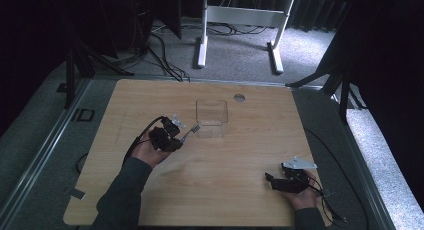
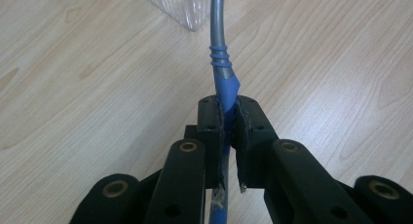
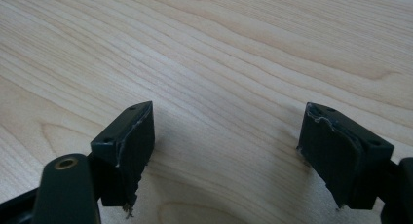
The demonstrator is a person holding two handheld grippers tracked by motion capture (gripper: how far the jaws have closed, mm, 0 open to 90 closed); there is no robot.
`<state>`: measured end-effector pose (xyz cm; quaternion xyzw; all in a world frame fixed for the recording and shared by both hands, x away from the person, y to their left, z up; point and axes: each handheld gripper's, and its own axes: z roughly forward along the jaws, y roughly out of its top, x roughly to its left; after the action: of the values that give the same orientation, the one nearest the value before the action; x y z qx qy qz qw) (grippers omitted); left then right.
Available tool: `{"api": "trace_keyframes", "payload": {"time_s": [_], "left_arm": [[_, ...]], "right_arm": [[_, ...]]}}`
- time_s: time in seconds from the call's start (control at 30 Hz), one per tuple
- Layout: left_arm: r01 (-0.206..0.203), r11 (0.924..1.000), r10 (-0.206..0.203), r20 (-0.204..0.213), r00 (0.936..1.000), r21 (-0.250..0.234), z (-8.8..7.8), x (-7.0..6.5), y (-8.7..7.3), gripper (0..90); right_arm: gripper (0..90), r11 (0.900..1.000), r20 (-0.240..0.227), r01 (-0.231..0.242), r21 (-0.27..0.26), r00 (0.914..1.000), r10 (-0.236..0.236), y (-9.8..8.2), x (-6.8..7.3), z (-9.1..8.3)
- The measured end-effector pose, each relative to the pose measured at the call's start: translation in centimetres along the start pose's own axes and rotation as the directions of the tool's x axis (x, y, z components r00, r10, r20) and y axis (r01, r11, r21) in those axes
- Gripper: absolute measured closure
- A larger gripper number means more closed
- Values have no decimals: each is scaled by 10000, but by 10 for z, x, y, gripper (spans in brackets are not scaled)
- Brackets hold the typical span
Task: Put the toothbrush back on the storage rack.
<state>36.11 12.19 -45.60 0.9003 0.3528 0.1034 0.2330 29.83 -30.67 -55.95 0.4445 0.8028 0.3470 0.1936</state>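
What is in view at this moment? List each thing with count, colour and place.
fork: 1, silver with blue-taped handle, held left of centre, tines at the container
container: 1, clear plastic, table centre, far half
table: 1, light wood
white stand: 1, on the carpet beyond the table
left gripper: 1, black, jaws closed on the fork handle
right gripper: 1, black, jaws apart, near right of the table

Left tool (image 2: 229, 136) clamped, right tool (image 3: 226, 151) agape.
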Motion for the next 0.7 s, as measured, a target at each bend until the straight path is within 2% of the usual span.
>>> {"api": "trace_keyframes", "payload": {"time_s": [0.7], "left_arm": [[182,9985,-196,-258,9995,-524,-6,2,0,819]], "right_arm": [[207,10000,-7,0,1,10000,0,0,0,0]]}}
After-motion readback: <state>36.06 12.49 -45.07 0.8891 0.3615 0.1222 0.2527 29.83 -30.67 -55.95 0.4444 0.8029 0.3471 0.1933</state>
